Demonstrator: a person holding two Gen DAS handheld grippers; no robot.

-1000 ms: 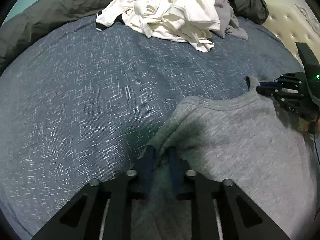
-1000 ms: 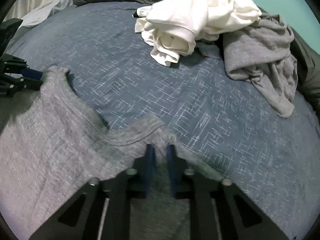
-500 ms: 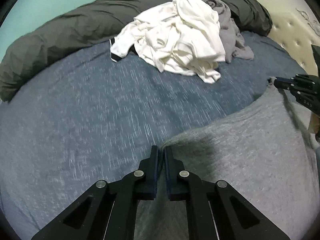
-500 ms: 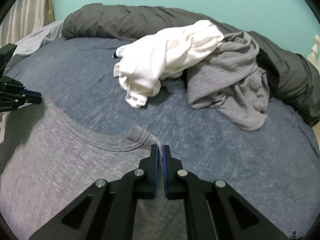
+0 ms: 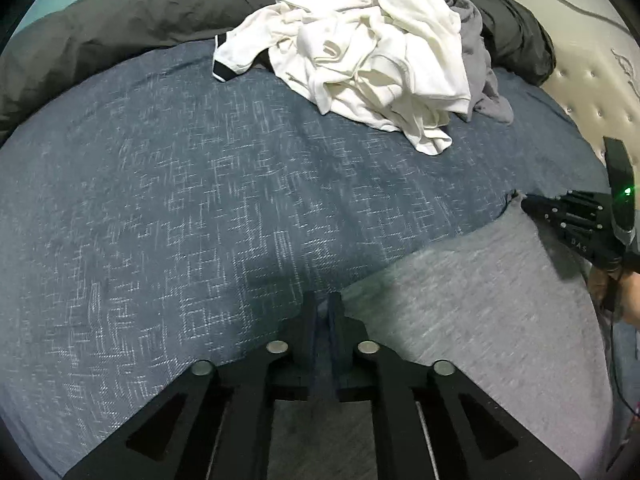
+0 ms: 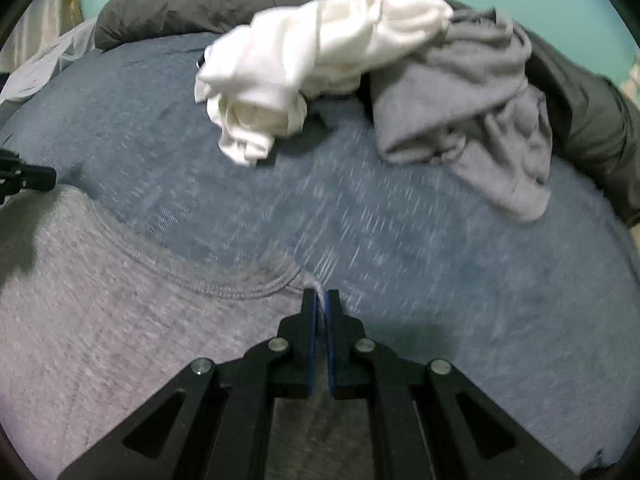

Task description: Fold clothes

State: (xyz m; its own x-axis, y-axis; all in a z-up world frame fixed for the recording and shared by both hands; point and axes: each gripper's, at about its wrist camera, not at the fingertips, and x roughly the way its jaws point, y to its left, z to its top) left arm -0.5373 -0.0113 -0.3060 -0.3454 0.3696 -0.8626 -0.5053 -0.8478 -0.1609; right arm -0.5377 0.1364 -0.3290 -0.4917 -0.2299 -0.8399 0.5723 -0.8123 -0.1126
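A grey T-shirt [image 5: 472, 312] is stretched between my two grippers above the blue patterned bedspread [image 5: 200, 208]. My left gripper [image 5: 323, 304] is shut on one shoulder of the shirt. My right gripper [image 6: 321, 300] is shut on the other shoulder, beside the stitched collar [image 6: 224, 280]. The right gripper shows at the right edge of the left wrist view [image 5: 528, 205]. The left gripper's tip shows at the left edge of the right wrist view [image 6: 50, 179]. The shirt [image 6: 100, 320] hangs from both grips.
A heap of white clothes [image 5: 372, 60] and a crumpled grey garment [image 6: 472, 112] lie at the far side of the bed. A dark grey duvet [image 5: 120, 28] is bunched behind them. A tufted cream headboard [image 5: 600, 92] stands at the right.
Both grippers closed on the shirt's shoulders and lifted it off the bed. The shirt now hangs taut between them, and the views have tilted back down toward the bedspread.
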